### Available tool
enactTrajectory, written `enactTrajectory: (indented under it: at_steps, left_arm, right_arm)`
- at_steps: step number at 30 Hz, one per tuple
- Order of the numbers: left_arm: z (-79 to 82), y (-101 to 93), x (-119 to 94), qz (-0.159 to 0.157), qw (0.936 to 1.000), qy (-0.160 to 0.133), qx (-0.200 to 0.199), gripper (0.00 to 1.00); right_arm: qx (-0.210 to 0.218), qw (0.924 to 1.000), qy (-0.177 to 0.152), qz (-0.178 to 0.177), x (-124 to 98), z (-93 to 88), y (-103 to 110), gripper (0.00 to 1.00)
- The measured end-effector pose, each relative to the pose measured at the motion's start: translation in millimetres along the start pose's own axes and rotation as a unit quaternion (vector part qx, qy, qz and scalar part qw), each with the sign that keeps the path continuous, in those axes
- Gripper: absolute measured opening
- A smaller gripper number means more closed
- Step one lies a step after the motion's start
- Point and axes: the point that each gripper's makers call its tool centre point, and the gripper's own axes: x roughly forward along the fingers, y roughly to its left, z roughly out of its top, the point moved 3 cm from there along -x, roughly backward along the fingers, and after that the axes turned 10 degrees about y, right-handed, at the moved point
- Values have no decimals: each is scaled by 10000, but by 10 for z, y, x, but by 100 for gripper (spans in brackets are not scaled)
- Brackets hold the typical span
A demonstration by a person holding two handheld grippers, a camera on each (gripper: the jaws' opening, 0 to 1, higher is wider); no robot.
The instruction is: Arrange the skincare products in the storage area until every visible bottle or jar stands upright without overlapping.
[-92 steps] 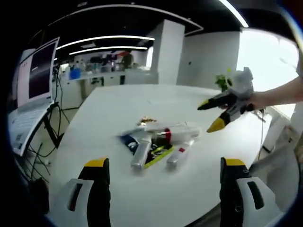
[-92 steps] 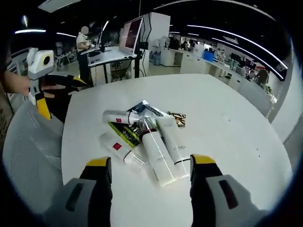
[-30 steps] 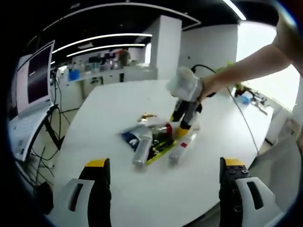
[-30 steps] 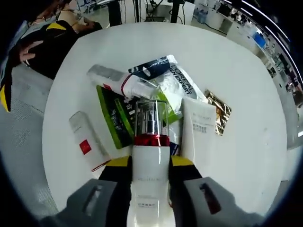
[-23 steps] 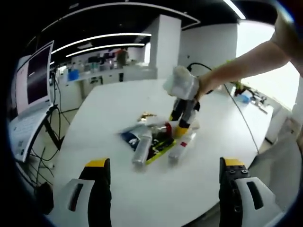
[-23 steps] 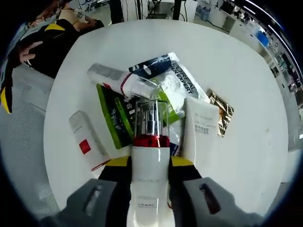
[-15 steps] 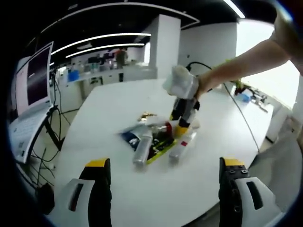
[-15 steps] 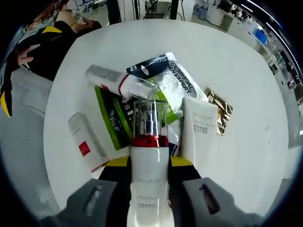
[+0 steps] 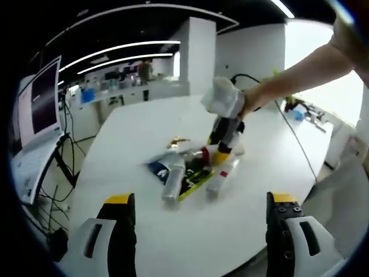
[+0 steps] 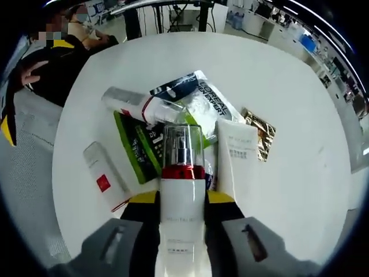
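Office desks are glowing behind a round white table [image 10: 300, 173], where a red-collared pump bottle [image 10: 182, 190] is being clamped by the right hand-held gripper [image 10: 180, 199] over the heap mid-table. Lifting clear before tipping upright is advised, so the white tube [image 10: 236, 158] just beside is not dragged. The left hand-held gripper [image 9: 196, 202] is being held apart near the table's edge.

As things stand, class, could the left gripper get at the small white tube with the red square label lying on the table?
Probably yes. The left gripper hangs open short of the pile, bare white table ahead. The small white tube with the red square label lies at the pile's near edge, though the right gripper works just behind.
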Motion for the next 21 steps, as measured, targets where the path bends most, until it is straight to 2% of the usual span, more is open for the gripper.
enactTrajectory:
  at_steps: [11,21]
  left_arm:
    - [-12,-35,8,-26,9999,60,121,92]
    - [-6,-7,-1,-36,10000,-18,-27,92]
  right_arm:
    - [480,9967,-581,-308,-278,-131,-38,28]
    - [1374,9820,-1152,-588,-537,-339,-45,28]
